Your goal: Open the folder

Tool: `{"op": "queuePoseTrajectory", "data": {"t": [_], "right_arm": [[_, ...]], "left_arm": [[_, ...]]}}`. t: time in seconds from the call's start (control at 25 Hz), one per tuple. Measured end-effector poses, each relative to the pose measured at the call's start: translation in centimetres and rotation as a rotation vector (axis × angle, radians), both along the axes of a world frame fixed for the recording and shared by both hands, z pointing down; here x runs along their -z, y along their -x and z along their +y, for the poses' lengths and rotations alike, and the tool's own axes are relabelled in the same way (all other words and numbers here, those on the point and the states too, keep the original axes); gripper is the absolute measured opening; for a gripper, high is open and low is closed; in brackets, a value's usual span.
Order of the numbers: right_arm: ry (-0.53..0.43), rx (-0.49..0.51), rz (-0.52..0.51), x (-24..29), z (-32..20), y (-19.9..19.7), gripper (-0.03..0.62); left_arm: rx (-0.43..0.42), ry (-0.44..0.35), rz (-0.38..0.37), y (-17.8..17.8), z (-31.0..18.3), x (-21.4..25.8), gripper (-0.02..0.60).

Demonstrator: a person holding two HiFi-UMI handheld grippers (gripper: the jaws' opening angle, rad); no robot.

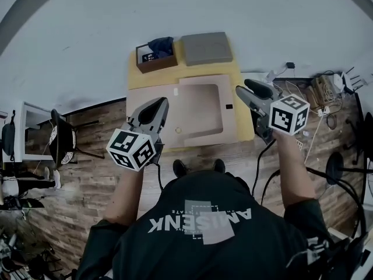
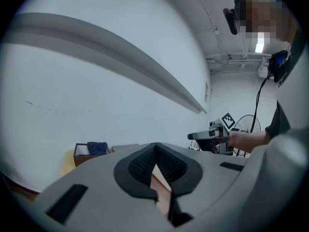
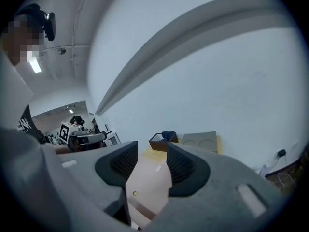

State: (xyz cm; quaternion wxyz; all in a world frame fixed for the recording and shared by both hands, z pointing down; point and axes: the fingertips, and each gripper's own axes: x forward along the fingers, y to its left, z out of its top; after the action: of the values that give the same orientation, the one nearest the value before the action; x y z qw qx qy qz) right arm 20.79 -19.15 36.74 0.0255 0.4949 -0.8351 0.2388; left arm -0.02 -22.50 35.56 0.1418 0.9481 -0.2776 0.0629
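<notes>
Holding both tongs up above the table [image 1: 145, 74], neither touching anything. Left tongs [image 1: 161, 100] are pressed fully together, tips meeting, nothing between them; the left gripper view confirms it, left tongs [image 2: 155, 146] closed with only a sliver of the folder [image 2: 161, 190] showing far beneath. Right tongs [image 1: 245, 88] stand partly apart and empty. In the right gripper view the gap of the right tongs [image 3: 152, 147] frames the folder [image 3: 147, 182] well below, no contact.

Folder [image 1: 198, 112] is beige, lying flat on the yellow table, on the near half, between the two tongs as seen in the head view. Behind it near the wall: brown box [image 1: 156, 57] with a dark blue cloth [image 1: 161, 44] in it, and just beside that a grey pad [image 1: 205, 48].

Wooden floor [image 1: 87, 174] around the table. My shoes [image 1: 180, 168] are at its near edge. Cables [image 1: 317, 98] on the floor off to the right.
</notes>
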Motion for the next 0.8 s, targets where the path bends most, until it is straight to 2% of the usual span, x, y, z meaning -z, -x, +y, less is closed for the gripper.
{"op": "queuePoseTrajectory", "data": {"t": [0.08, 0.2, 0.32, 0.44, 0.56, 0.68, 0.8], "right_arm": [[-0.031, -0.002, 0.013, 1.3, 0.0, 0.2, 0.183], [-0.065, -0.014, 0.026, 2.9, 0.3, 0.3, 0.159], [-0.090, -0.016, 0.046, 4.0, 0.5, 0.5, 0.128], [-0.104, -0.028, 0.073, 4.8, 0.4, 0.6, 0.123], [-0.115, -0.058, 0.090, 5.3, 0.4, 0.5, 0.110], [-0.139, -0.088, 0.114, 5.9, 0.5, 0.3, 0.077], [-0.145, -0.138, 0.145, 6.6, 0.7, -0.3, 0.043]], "left_arm": [[-0.006, -0.011, -0.013, -0.5, 0.0, 1.2, 0.000], [0.045, -0.057, -0.037, -0.6, -0.4, 3.2, 0.000], [0.064, -0.105, -0.025, -1.2, -0.4, 5.4, 0.000], [0.048, -0.081, 0.021, -1.9, -0.6, 6.4, 0.000], [0.053, -0.068, 0.034, -2.1, -0.9, 6.5, 0.000], [0.095, -0.111, 0.023, -1.7, -1.3, 7.1, 0.000], [0.146, -0.177, -0.018, -1.1, -2.0, 7.8, 0.000]]}}
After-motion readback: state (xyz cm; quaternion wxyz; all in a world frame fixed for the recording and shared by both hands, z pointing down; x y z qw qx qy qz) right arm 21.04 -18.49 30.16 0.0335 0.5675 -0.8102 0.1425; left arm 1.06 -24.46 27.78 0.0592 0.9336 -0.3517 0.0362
